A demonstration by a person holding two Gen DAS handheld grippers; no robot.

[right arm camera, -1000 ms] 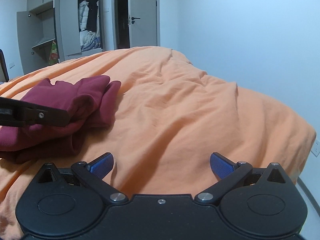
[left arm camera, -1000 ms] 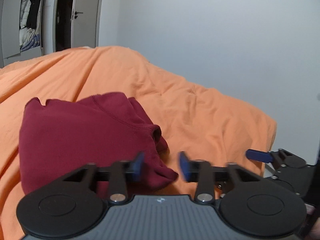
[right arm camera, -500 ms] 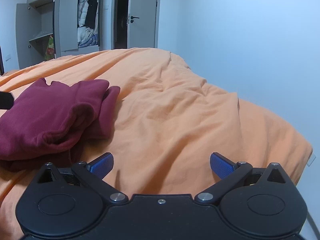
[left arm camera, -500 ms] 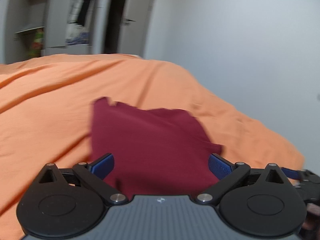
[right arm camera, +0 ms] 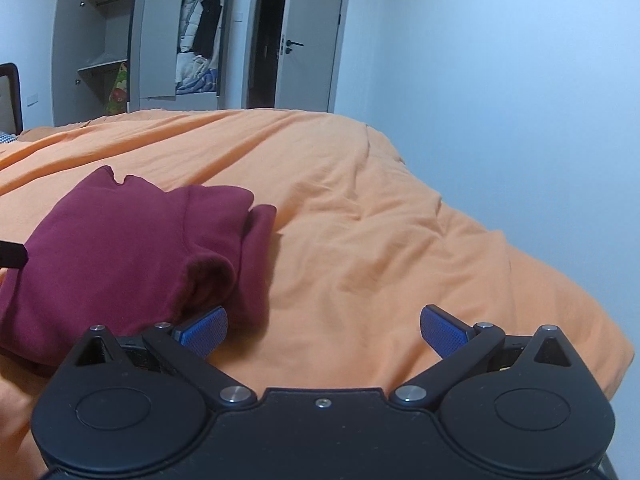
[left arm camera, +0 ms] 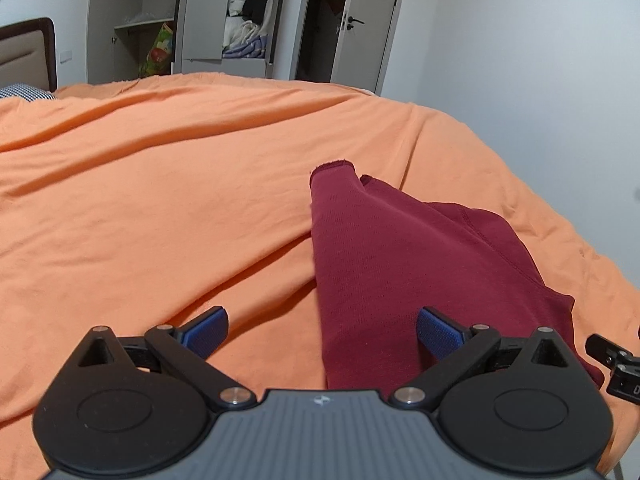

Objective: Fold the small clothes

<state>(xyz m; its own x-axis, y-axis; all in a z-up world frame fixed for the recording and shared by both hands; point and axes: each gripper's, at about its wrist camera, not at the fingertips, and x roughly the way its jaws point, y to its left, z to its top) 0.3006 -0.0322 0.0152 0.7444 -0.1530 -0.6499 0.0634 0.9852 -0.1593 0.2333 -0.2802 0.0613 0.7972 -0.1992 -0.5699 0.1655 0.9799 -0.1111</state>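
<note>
A dark red garment (left arm camera: 400, 264) lies folded on the orange bedcover (left arm camera: 160, 208), its folded edge running away from me in the left wrist view. My left gripper (left arm camera: 322, 330) hangs open over its near end, with the right blue pad (left arm camera: 438, 332) above the cloth and nothing held. In the right wrist view the same garment (right arm camera: 120, 256) sits as a thick bundle at the left. My right gripper (right arm camera: 322, 330) is open just to the right of it, over bare bedcover (right arm camera: 380, 248). A piece of the right gripper (left arm camera: 616, 364) shows at the left wrist view's right edge.
The bed's far right edge drops off near a pale wall (right arm camera: 500, 100). An open wardrobe (left arm camera: 240, 20) with clothes and a door (left arm camera: 360, 28) stand behind the bed. A dark headboard (left arm camera: 24, 52) and a patterned pillow (left arm camera: 24, 92) are at the far left.
My left gripper, nearly shut at the garment's edge a second ago, has opened and swung left, so the garment now lies to the right. The right gripper stayed open and edged closer.
</note>
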